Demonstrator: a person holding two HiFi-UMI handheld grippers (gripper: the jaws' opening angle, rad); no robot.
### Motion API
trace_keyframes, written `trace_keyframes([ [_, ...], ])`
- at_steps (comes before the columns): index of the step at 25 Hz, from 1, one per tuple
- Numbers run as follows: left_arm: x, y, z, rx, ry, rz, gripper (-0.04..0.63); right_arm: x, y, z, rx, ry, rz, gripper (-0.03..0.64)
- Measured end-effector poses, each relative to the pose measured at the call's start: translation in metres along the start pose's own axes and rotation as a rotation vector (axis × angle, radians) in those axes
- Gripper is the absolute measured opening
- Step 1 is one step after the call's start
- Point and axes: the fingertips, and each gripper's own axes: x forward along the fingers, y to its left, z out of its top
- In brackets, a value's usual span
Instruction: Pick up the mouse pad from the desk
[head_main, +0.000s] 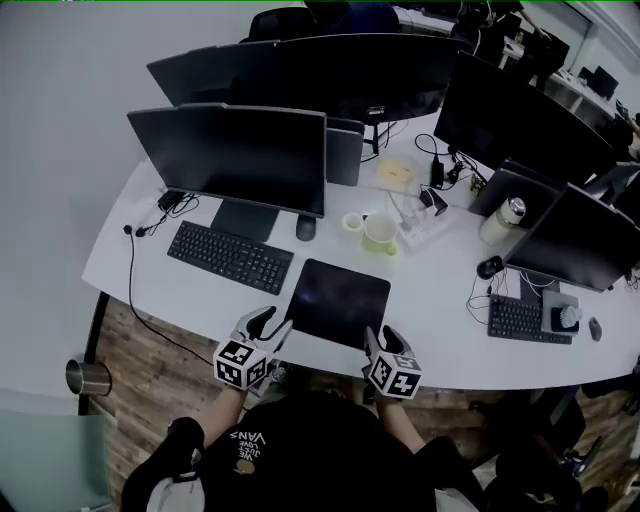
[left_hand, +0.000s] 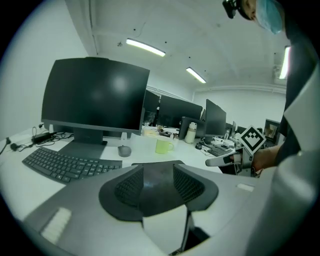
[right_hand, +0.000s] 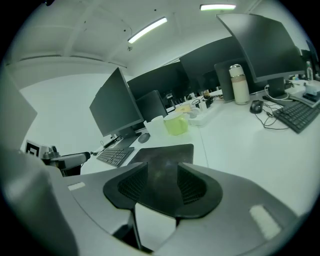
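Mouse pad (head_main: 338, 300) lies flat on desk (head_main: 440, 290), green mug (head_main: 380, 234) just beyond.

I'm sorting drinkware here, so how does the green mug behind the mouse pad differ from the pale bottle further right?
The pale green mug is short and open-topped with a handle; the cream-coloured bottle is tall, slim and capped. The mug stands just beyond the dark rectangular mouse pad; the bottle stands further right, beside a black monitor. Both stand upright on the white desk.
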Motion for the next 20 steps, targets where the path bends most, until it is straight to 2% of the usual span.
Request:
trace_keyframes([
  [11,0.057,0.036,0.021,0.109,0.056,-0.252,0.160,0.004,0.001,-0.007,0.107,-0.066,-0.241,0.175],
  [20,0.092,0.051,0.027,0.216,0.105,-0.416,0.169,-0.002,-0.005,-0.024,0.208,-0.145,-0.440,0.175],
])
